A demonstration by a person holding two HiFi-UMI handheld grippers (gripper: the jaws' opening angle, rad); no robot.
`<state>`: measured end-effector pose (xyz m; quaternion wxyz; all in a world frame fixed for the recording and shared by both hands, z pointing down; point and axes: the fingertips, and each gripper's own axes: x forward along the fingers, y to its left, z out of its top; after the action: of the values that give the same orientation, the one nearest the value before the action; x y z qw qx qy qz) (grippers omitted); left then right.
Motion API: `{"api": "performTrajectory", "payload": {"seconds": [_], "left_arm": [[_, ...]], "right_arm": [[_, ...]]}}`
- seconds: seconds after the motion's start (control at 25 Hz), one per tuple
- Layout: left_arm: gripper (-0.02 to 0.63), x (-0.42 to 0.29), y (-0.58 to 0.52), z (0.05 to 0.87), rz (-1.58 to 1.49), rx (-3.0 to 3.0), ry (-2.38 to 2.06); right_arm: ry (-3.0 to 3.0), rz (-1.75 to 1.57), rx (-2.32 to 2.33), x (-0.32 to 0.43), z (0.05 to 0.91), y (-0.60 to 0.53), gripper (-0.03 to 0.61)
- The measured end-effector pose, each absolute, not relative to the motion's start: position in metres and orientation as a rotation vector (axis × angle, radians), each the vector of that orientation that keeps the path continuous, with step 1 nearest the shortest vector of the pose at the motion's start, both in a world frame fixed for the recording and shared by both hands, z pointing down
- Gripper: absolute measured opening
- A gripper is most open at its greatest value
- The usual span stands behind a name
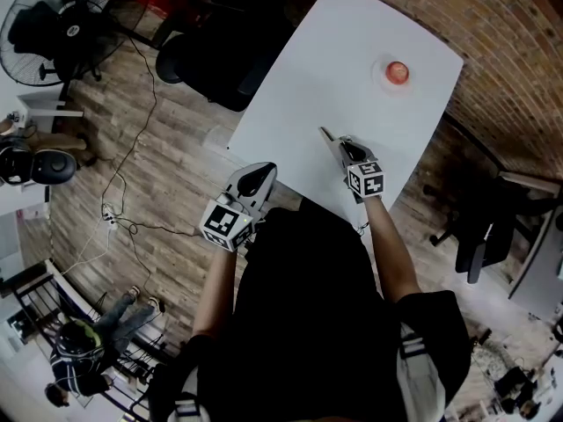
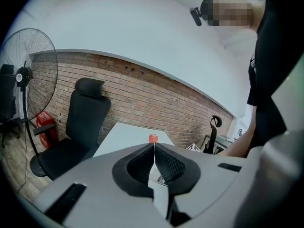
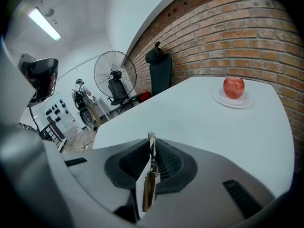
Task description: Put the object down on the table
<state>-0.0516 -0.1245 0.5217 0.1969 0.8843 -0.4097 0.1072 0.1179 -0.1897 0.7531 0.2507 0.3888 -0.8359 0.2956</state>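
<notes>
My right gripper (image 1: 340, 150) hangs over the near part of the white table (image 1: 334, 69), shut on a thin, flat metal utensil (image 3: 149, 182) that stands edge-on between the pads. The utensil's tip (image 1: 326, 134) sticks out past the fingertips (image 3: 152, 137), just above the tabletop. My left gripper (image 1: 252, 181) is shut with nothing in it, its tips (image 2: 153, 148) meeting, and it sits at the table's near left edge. Far across the table a red apple (image 1: 398, 71) rests on a small plate (image 3: 232, 101); the left gripper view also shows the apple (image 2: 153, 138).
A black office chair (image 1: 220, 51) stands at the table's far left side, and a floor fan (image 1: 53, 25) stands beyond it. Cables (image 1: 123, 209) trail over the wooden floor. Another dark chair (image 1: 479, 231) is at the right, beside a brick wall (image 1: 501, 77).
</notes>
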Motion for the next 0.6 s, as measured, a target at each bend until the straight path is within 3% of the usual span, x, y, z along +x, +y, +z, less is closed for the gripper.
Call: {"api": "performTrajectory", "payload": {"seconds": [0.6], "left_arm": [[0.021,-0.0523,-0.128,0.5202,0.308,2.478,-1.146]], "right_arm": [[-2.246,0.823,1.089,0.1238,0.7606,-0.191,0.048]]}}
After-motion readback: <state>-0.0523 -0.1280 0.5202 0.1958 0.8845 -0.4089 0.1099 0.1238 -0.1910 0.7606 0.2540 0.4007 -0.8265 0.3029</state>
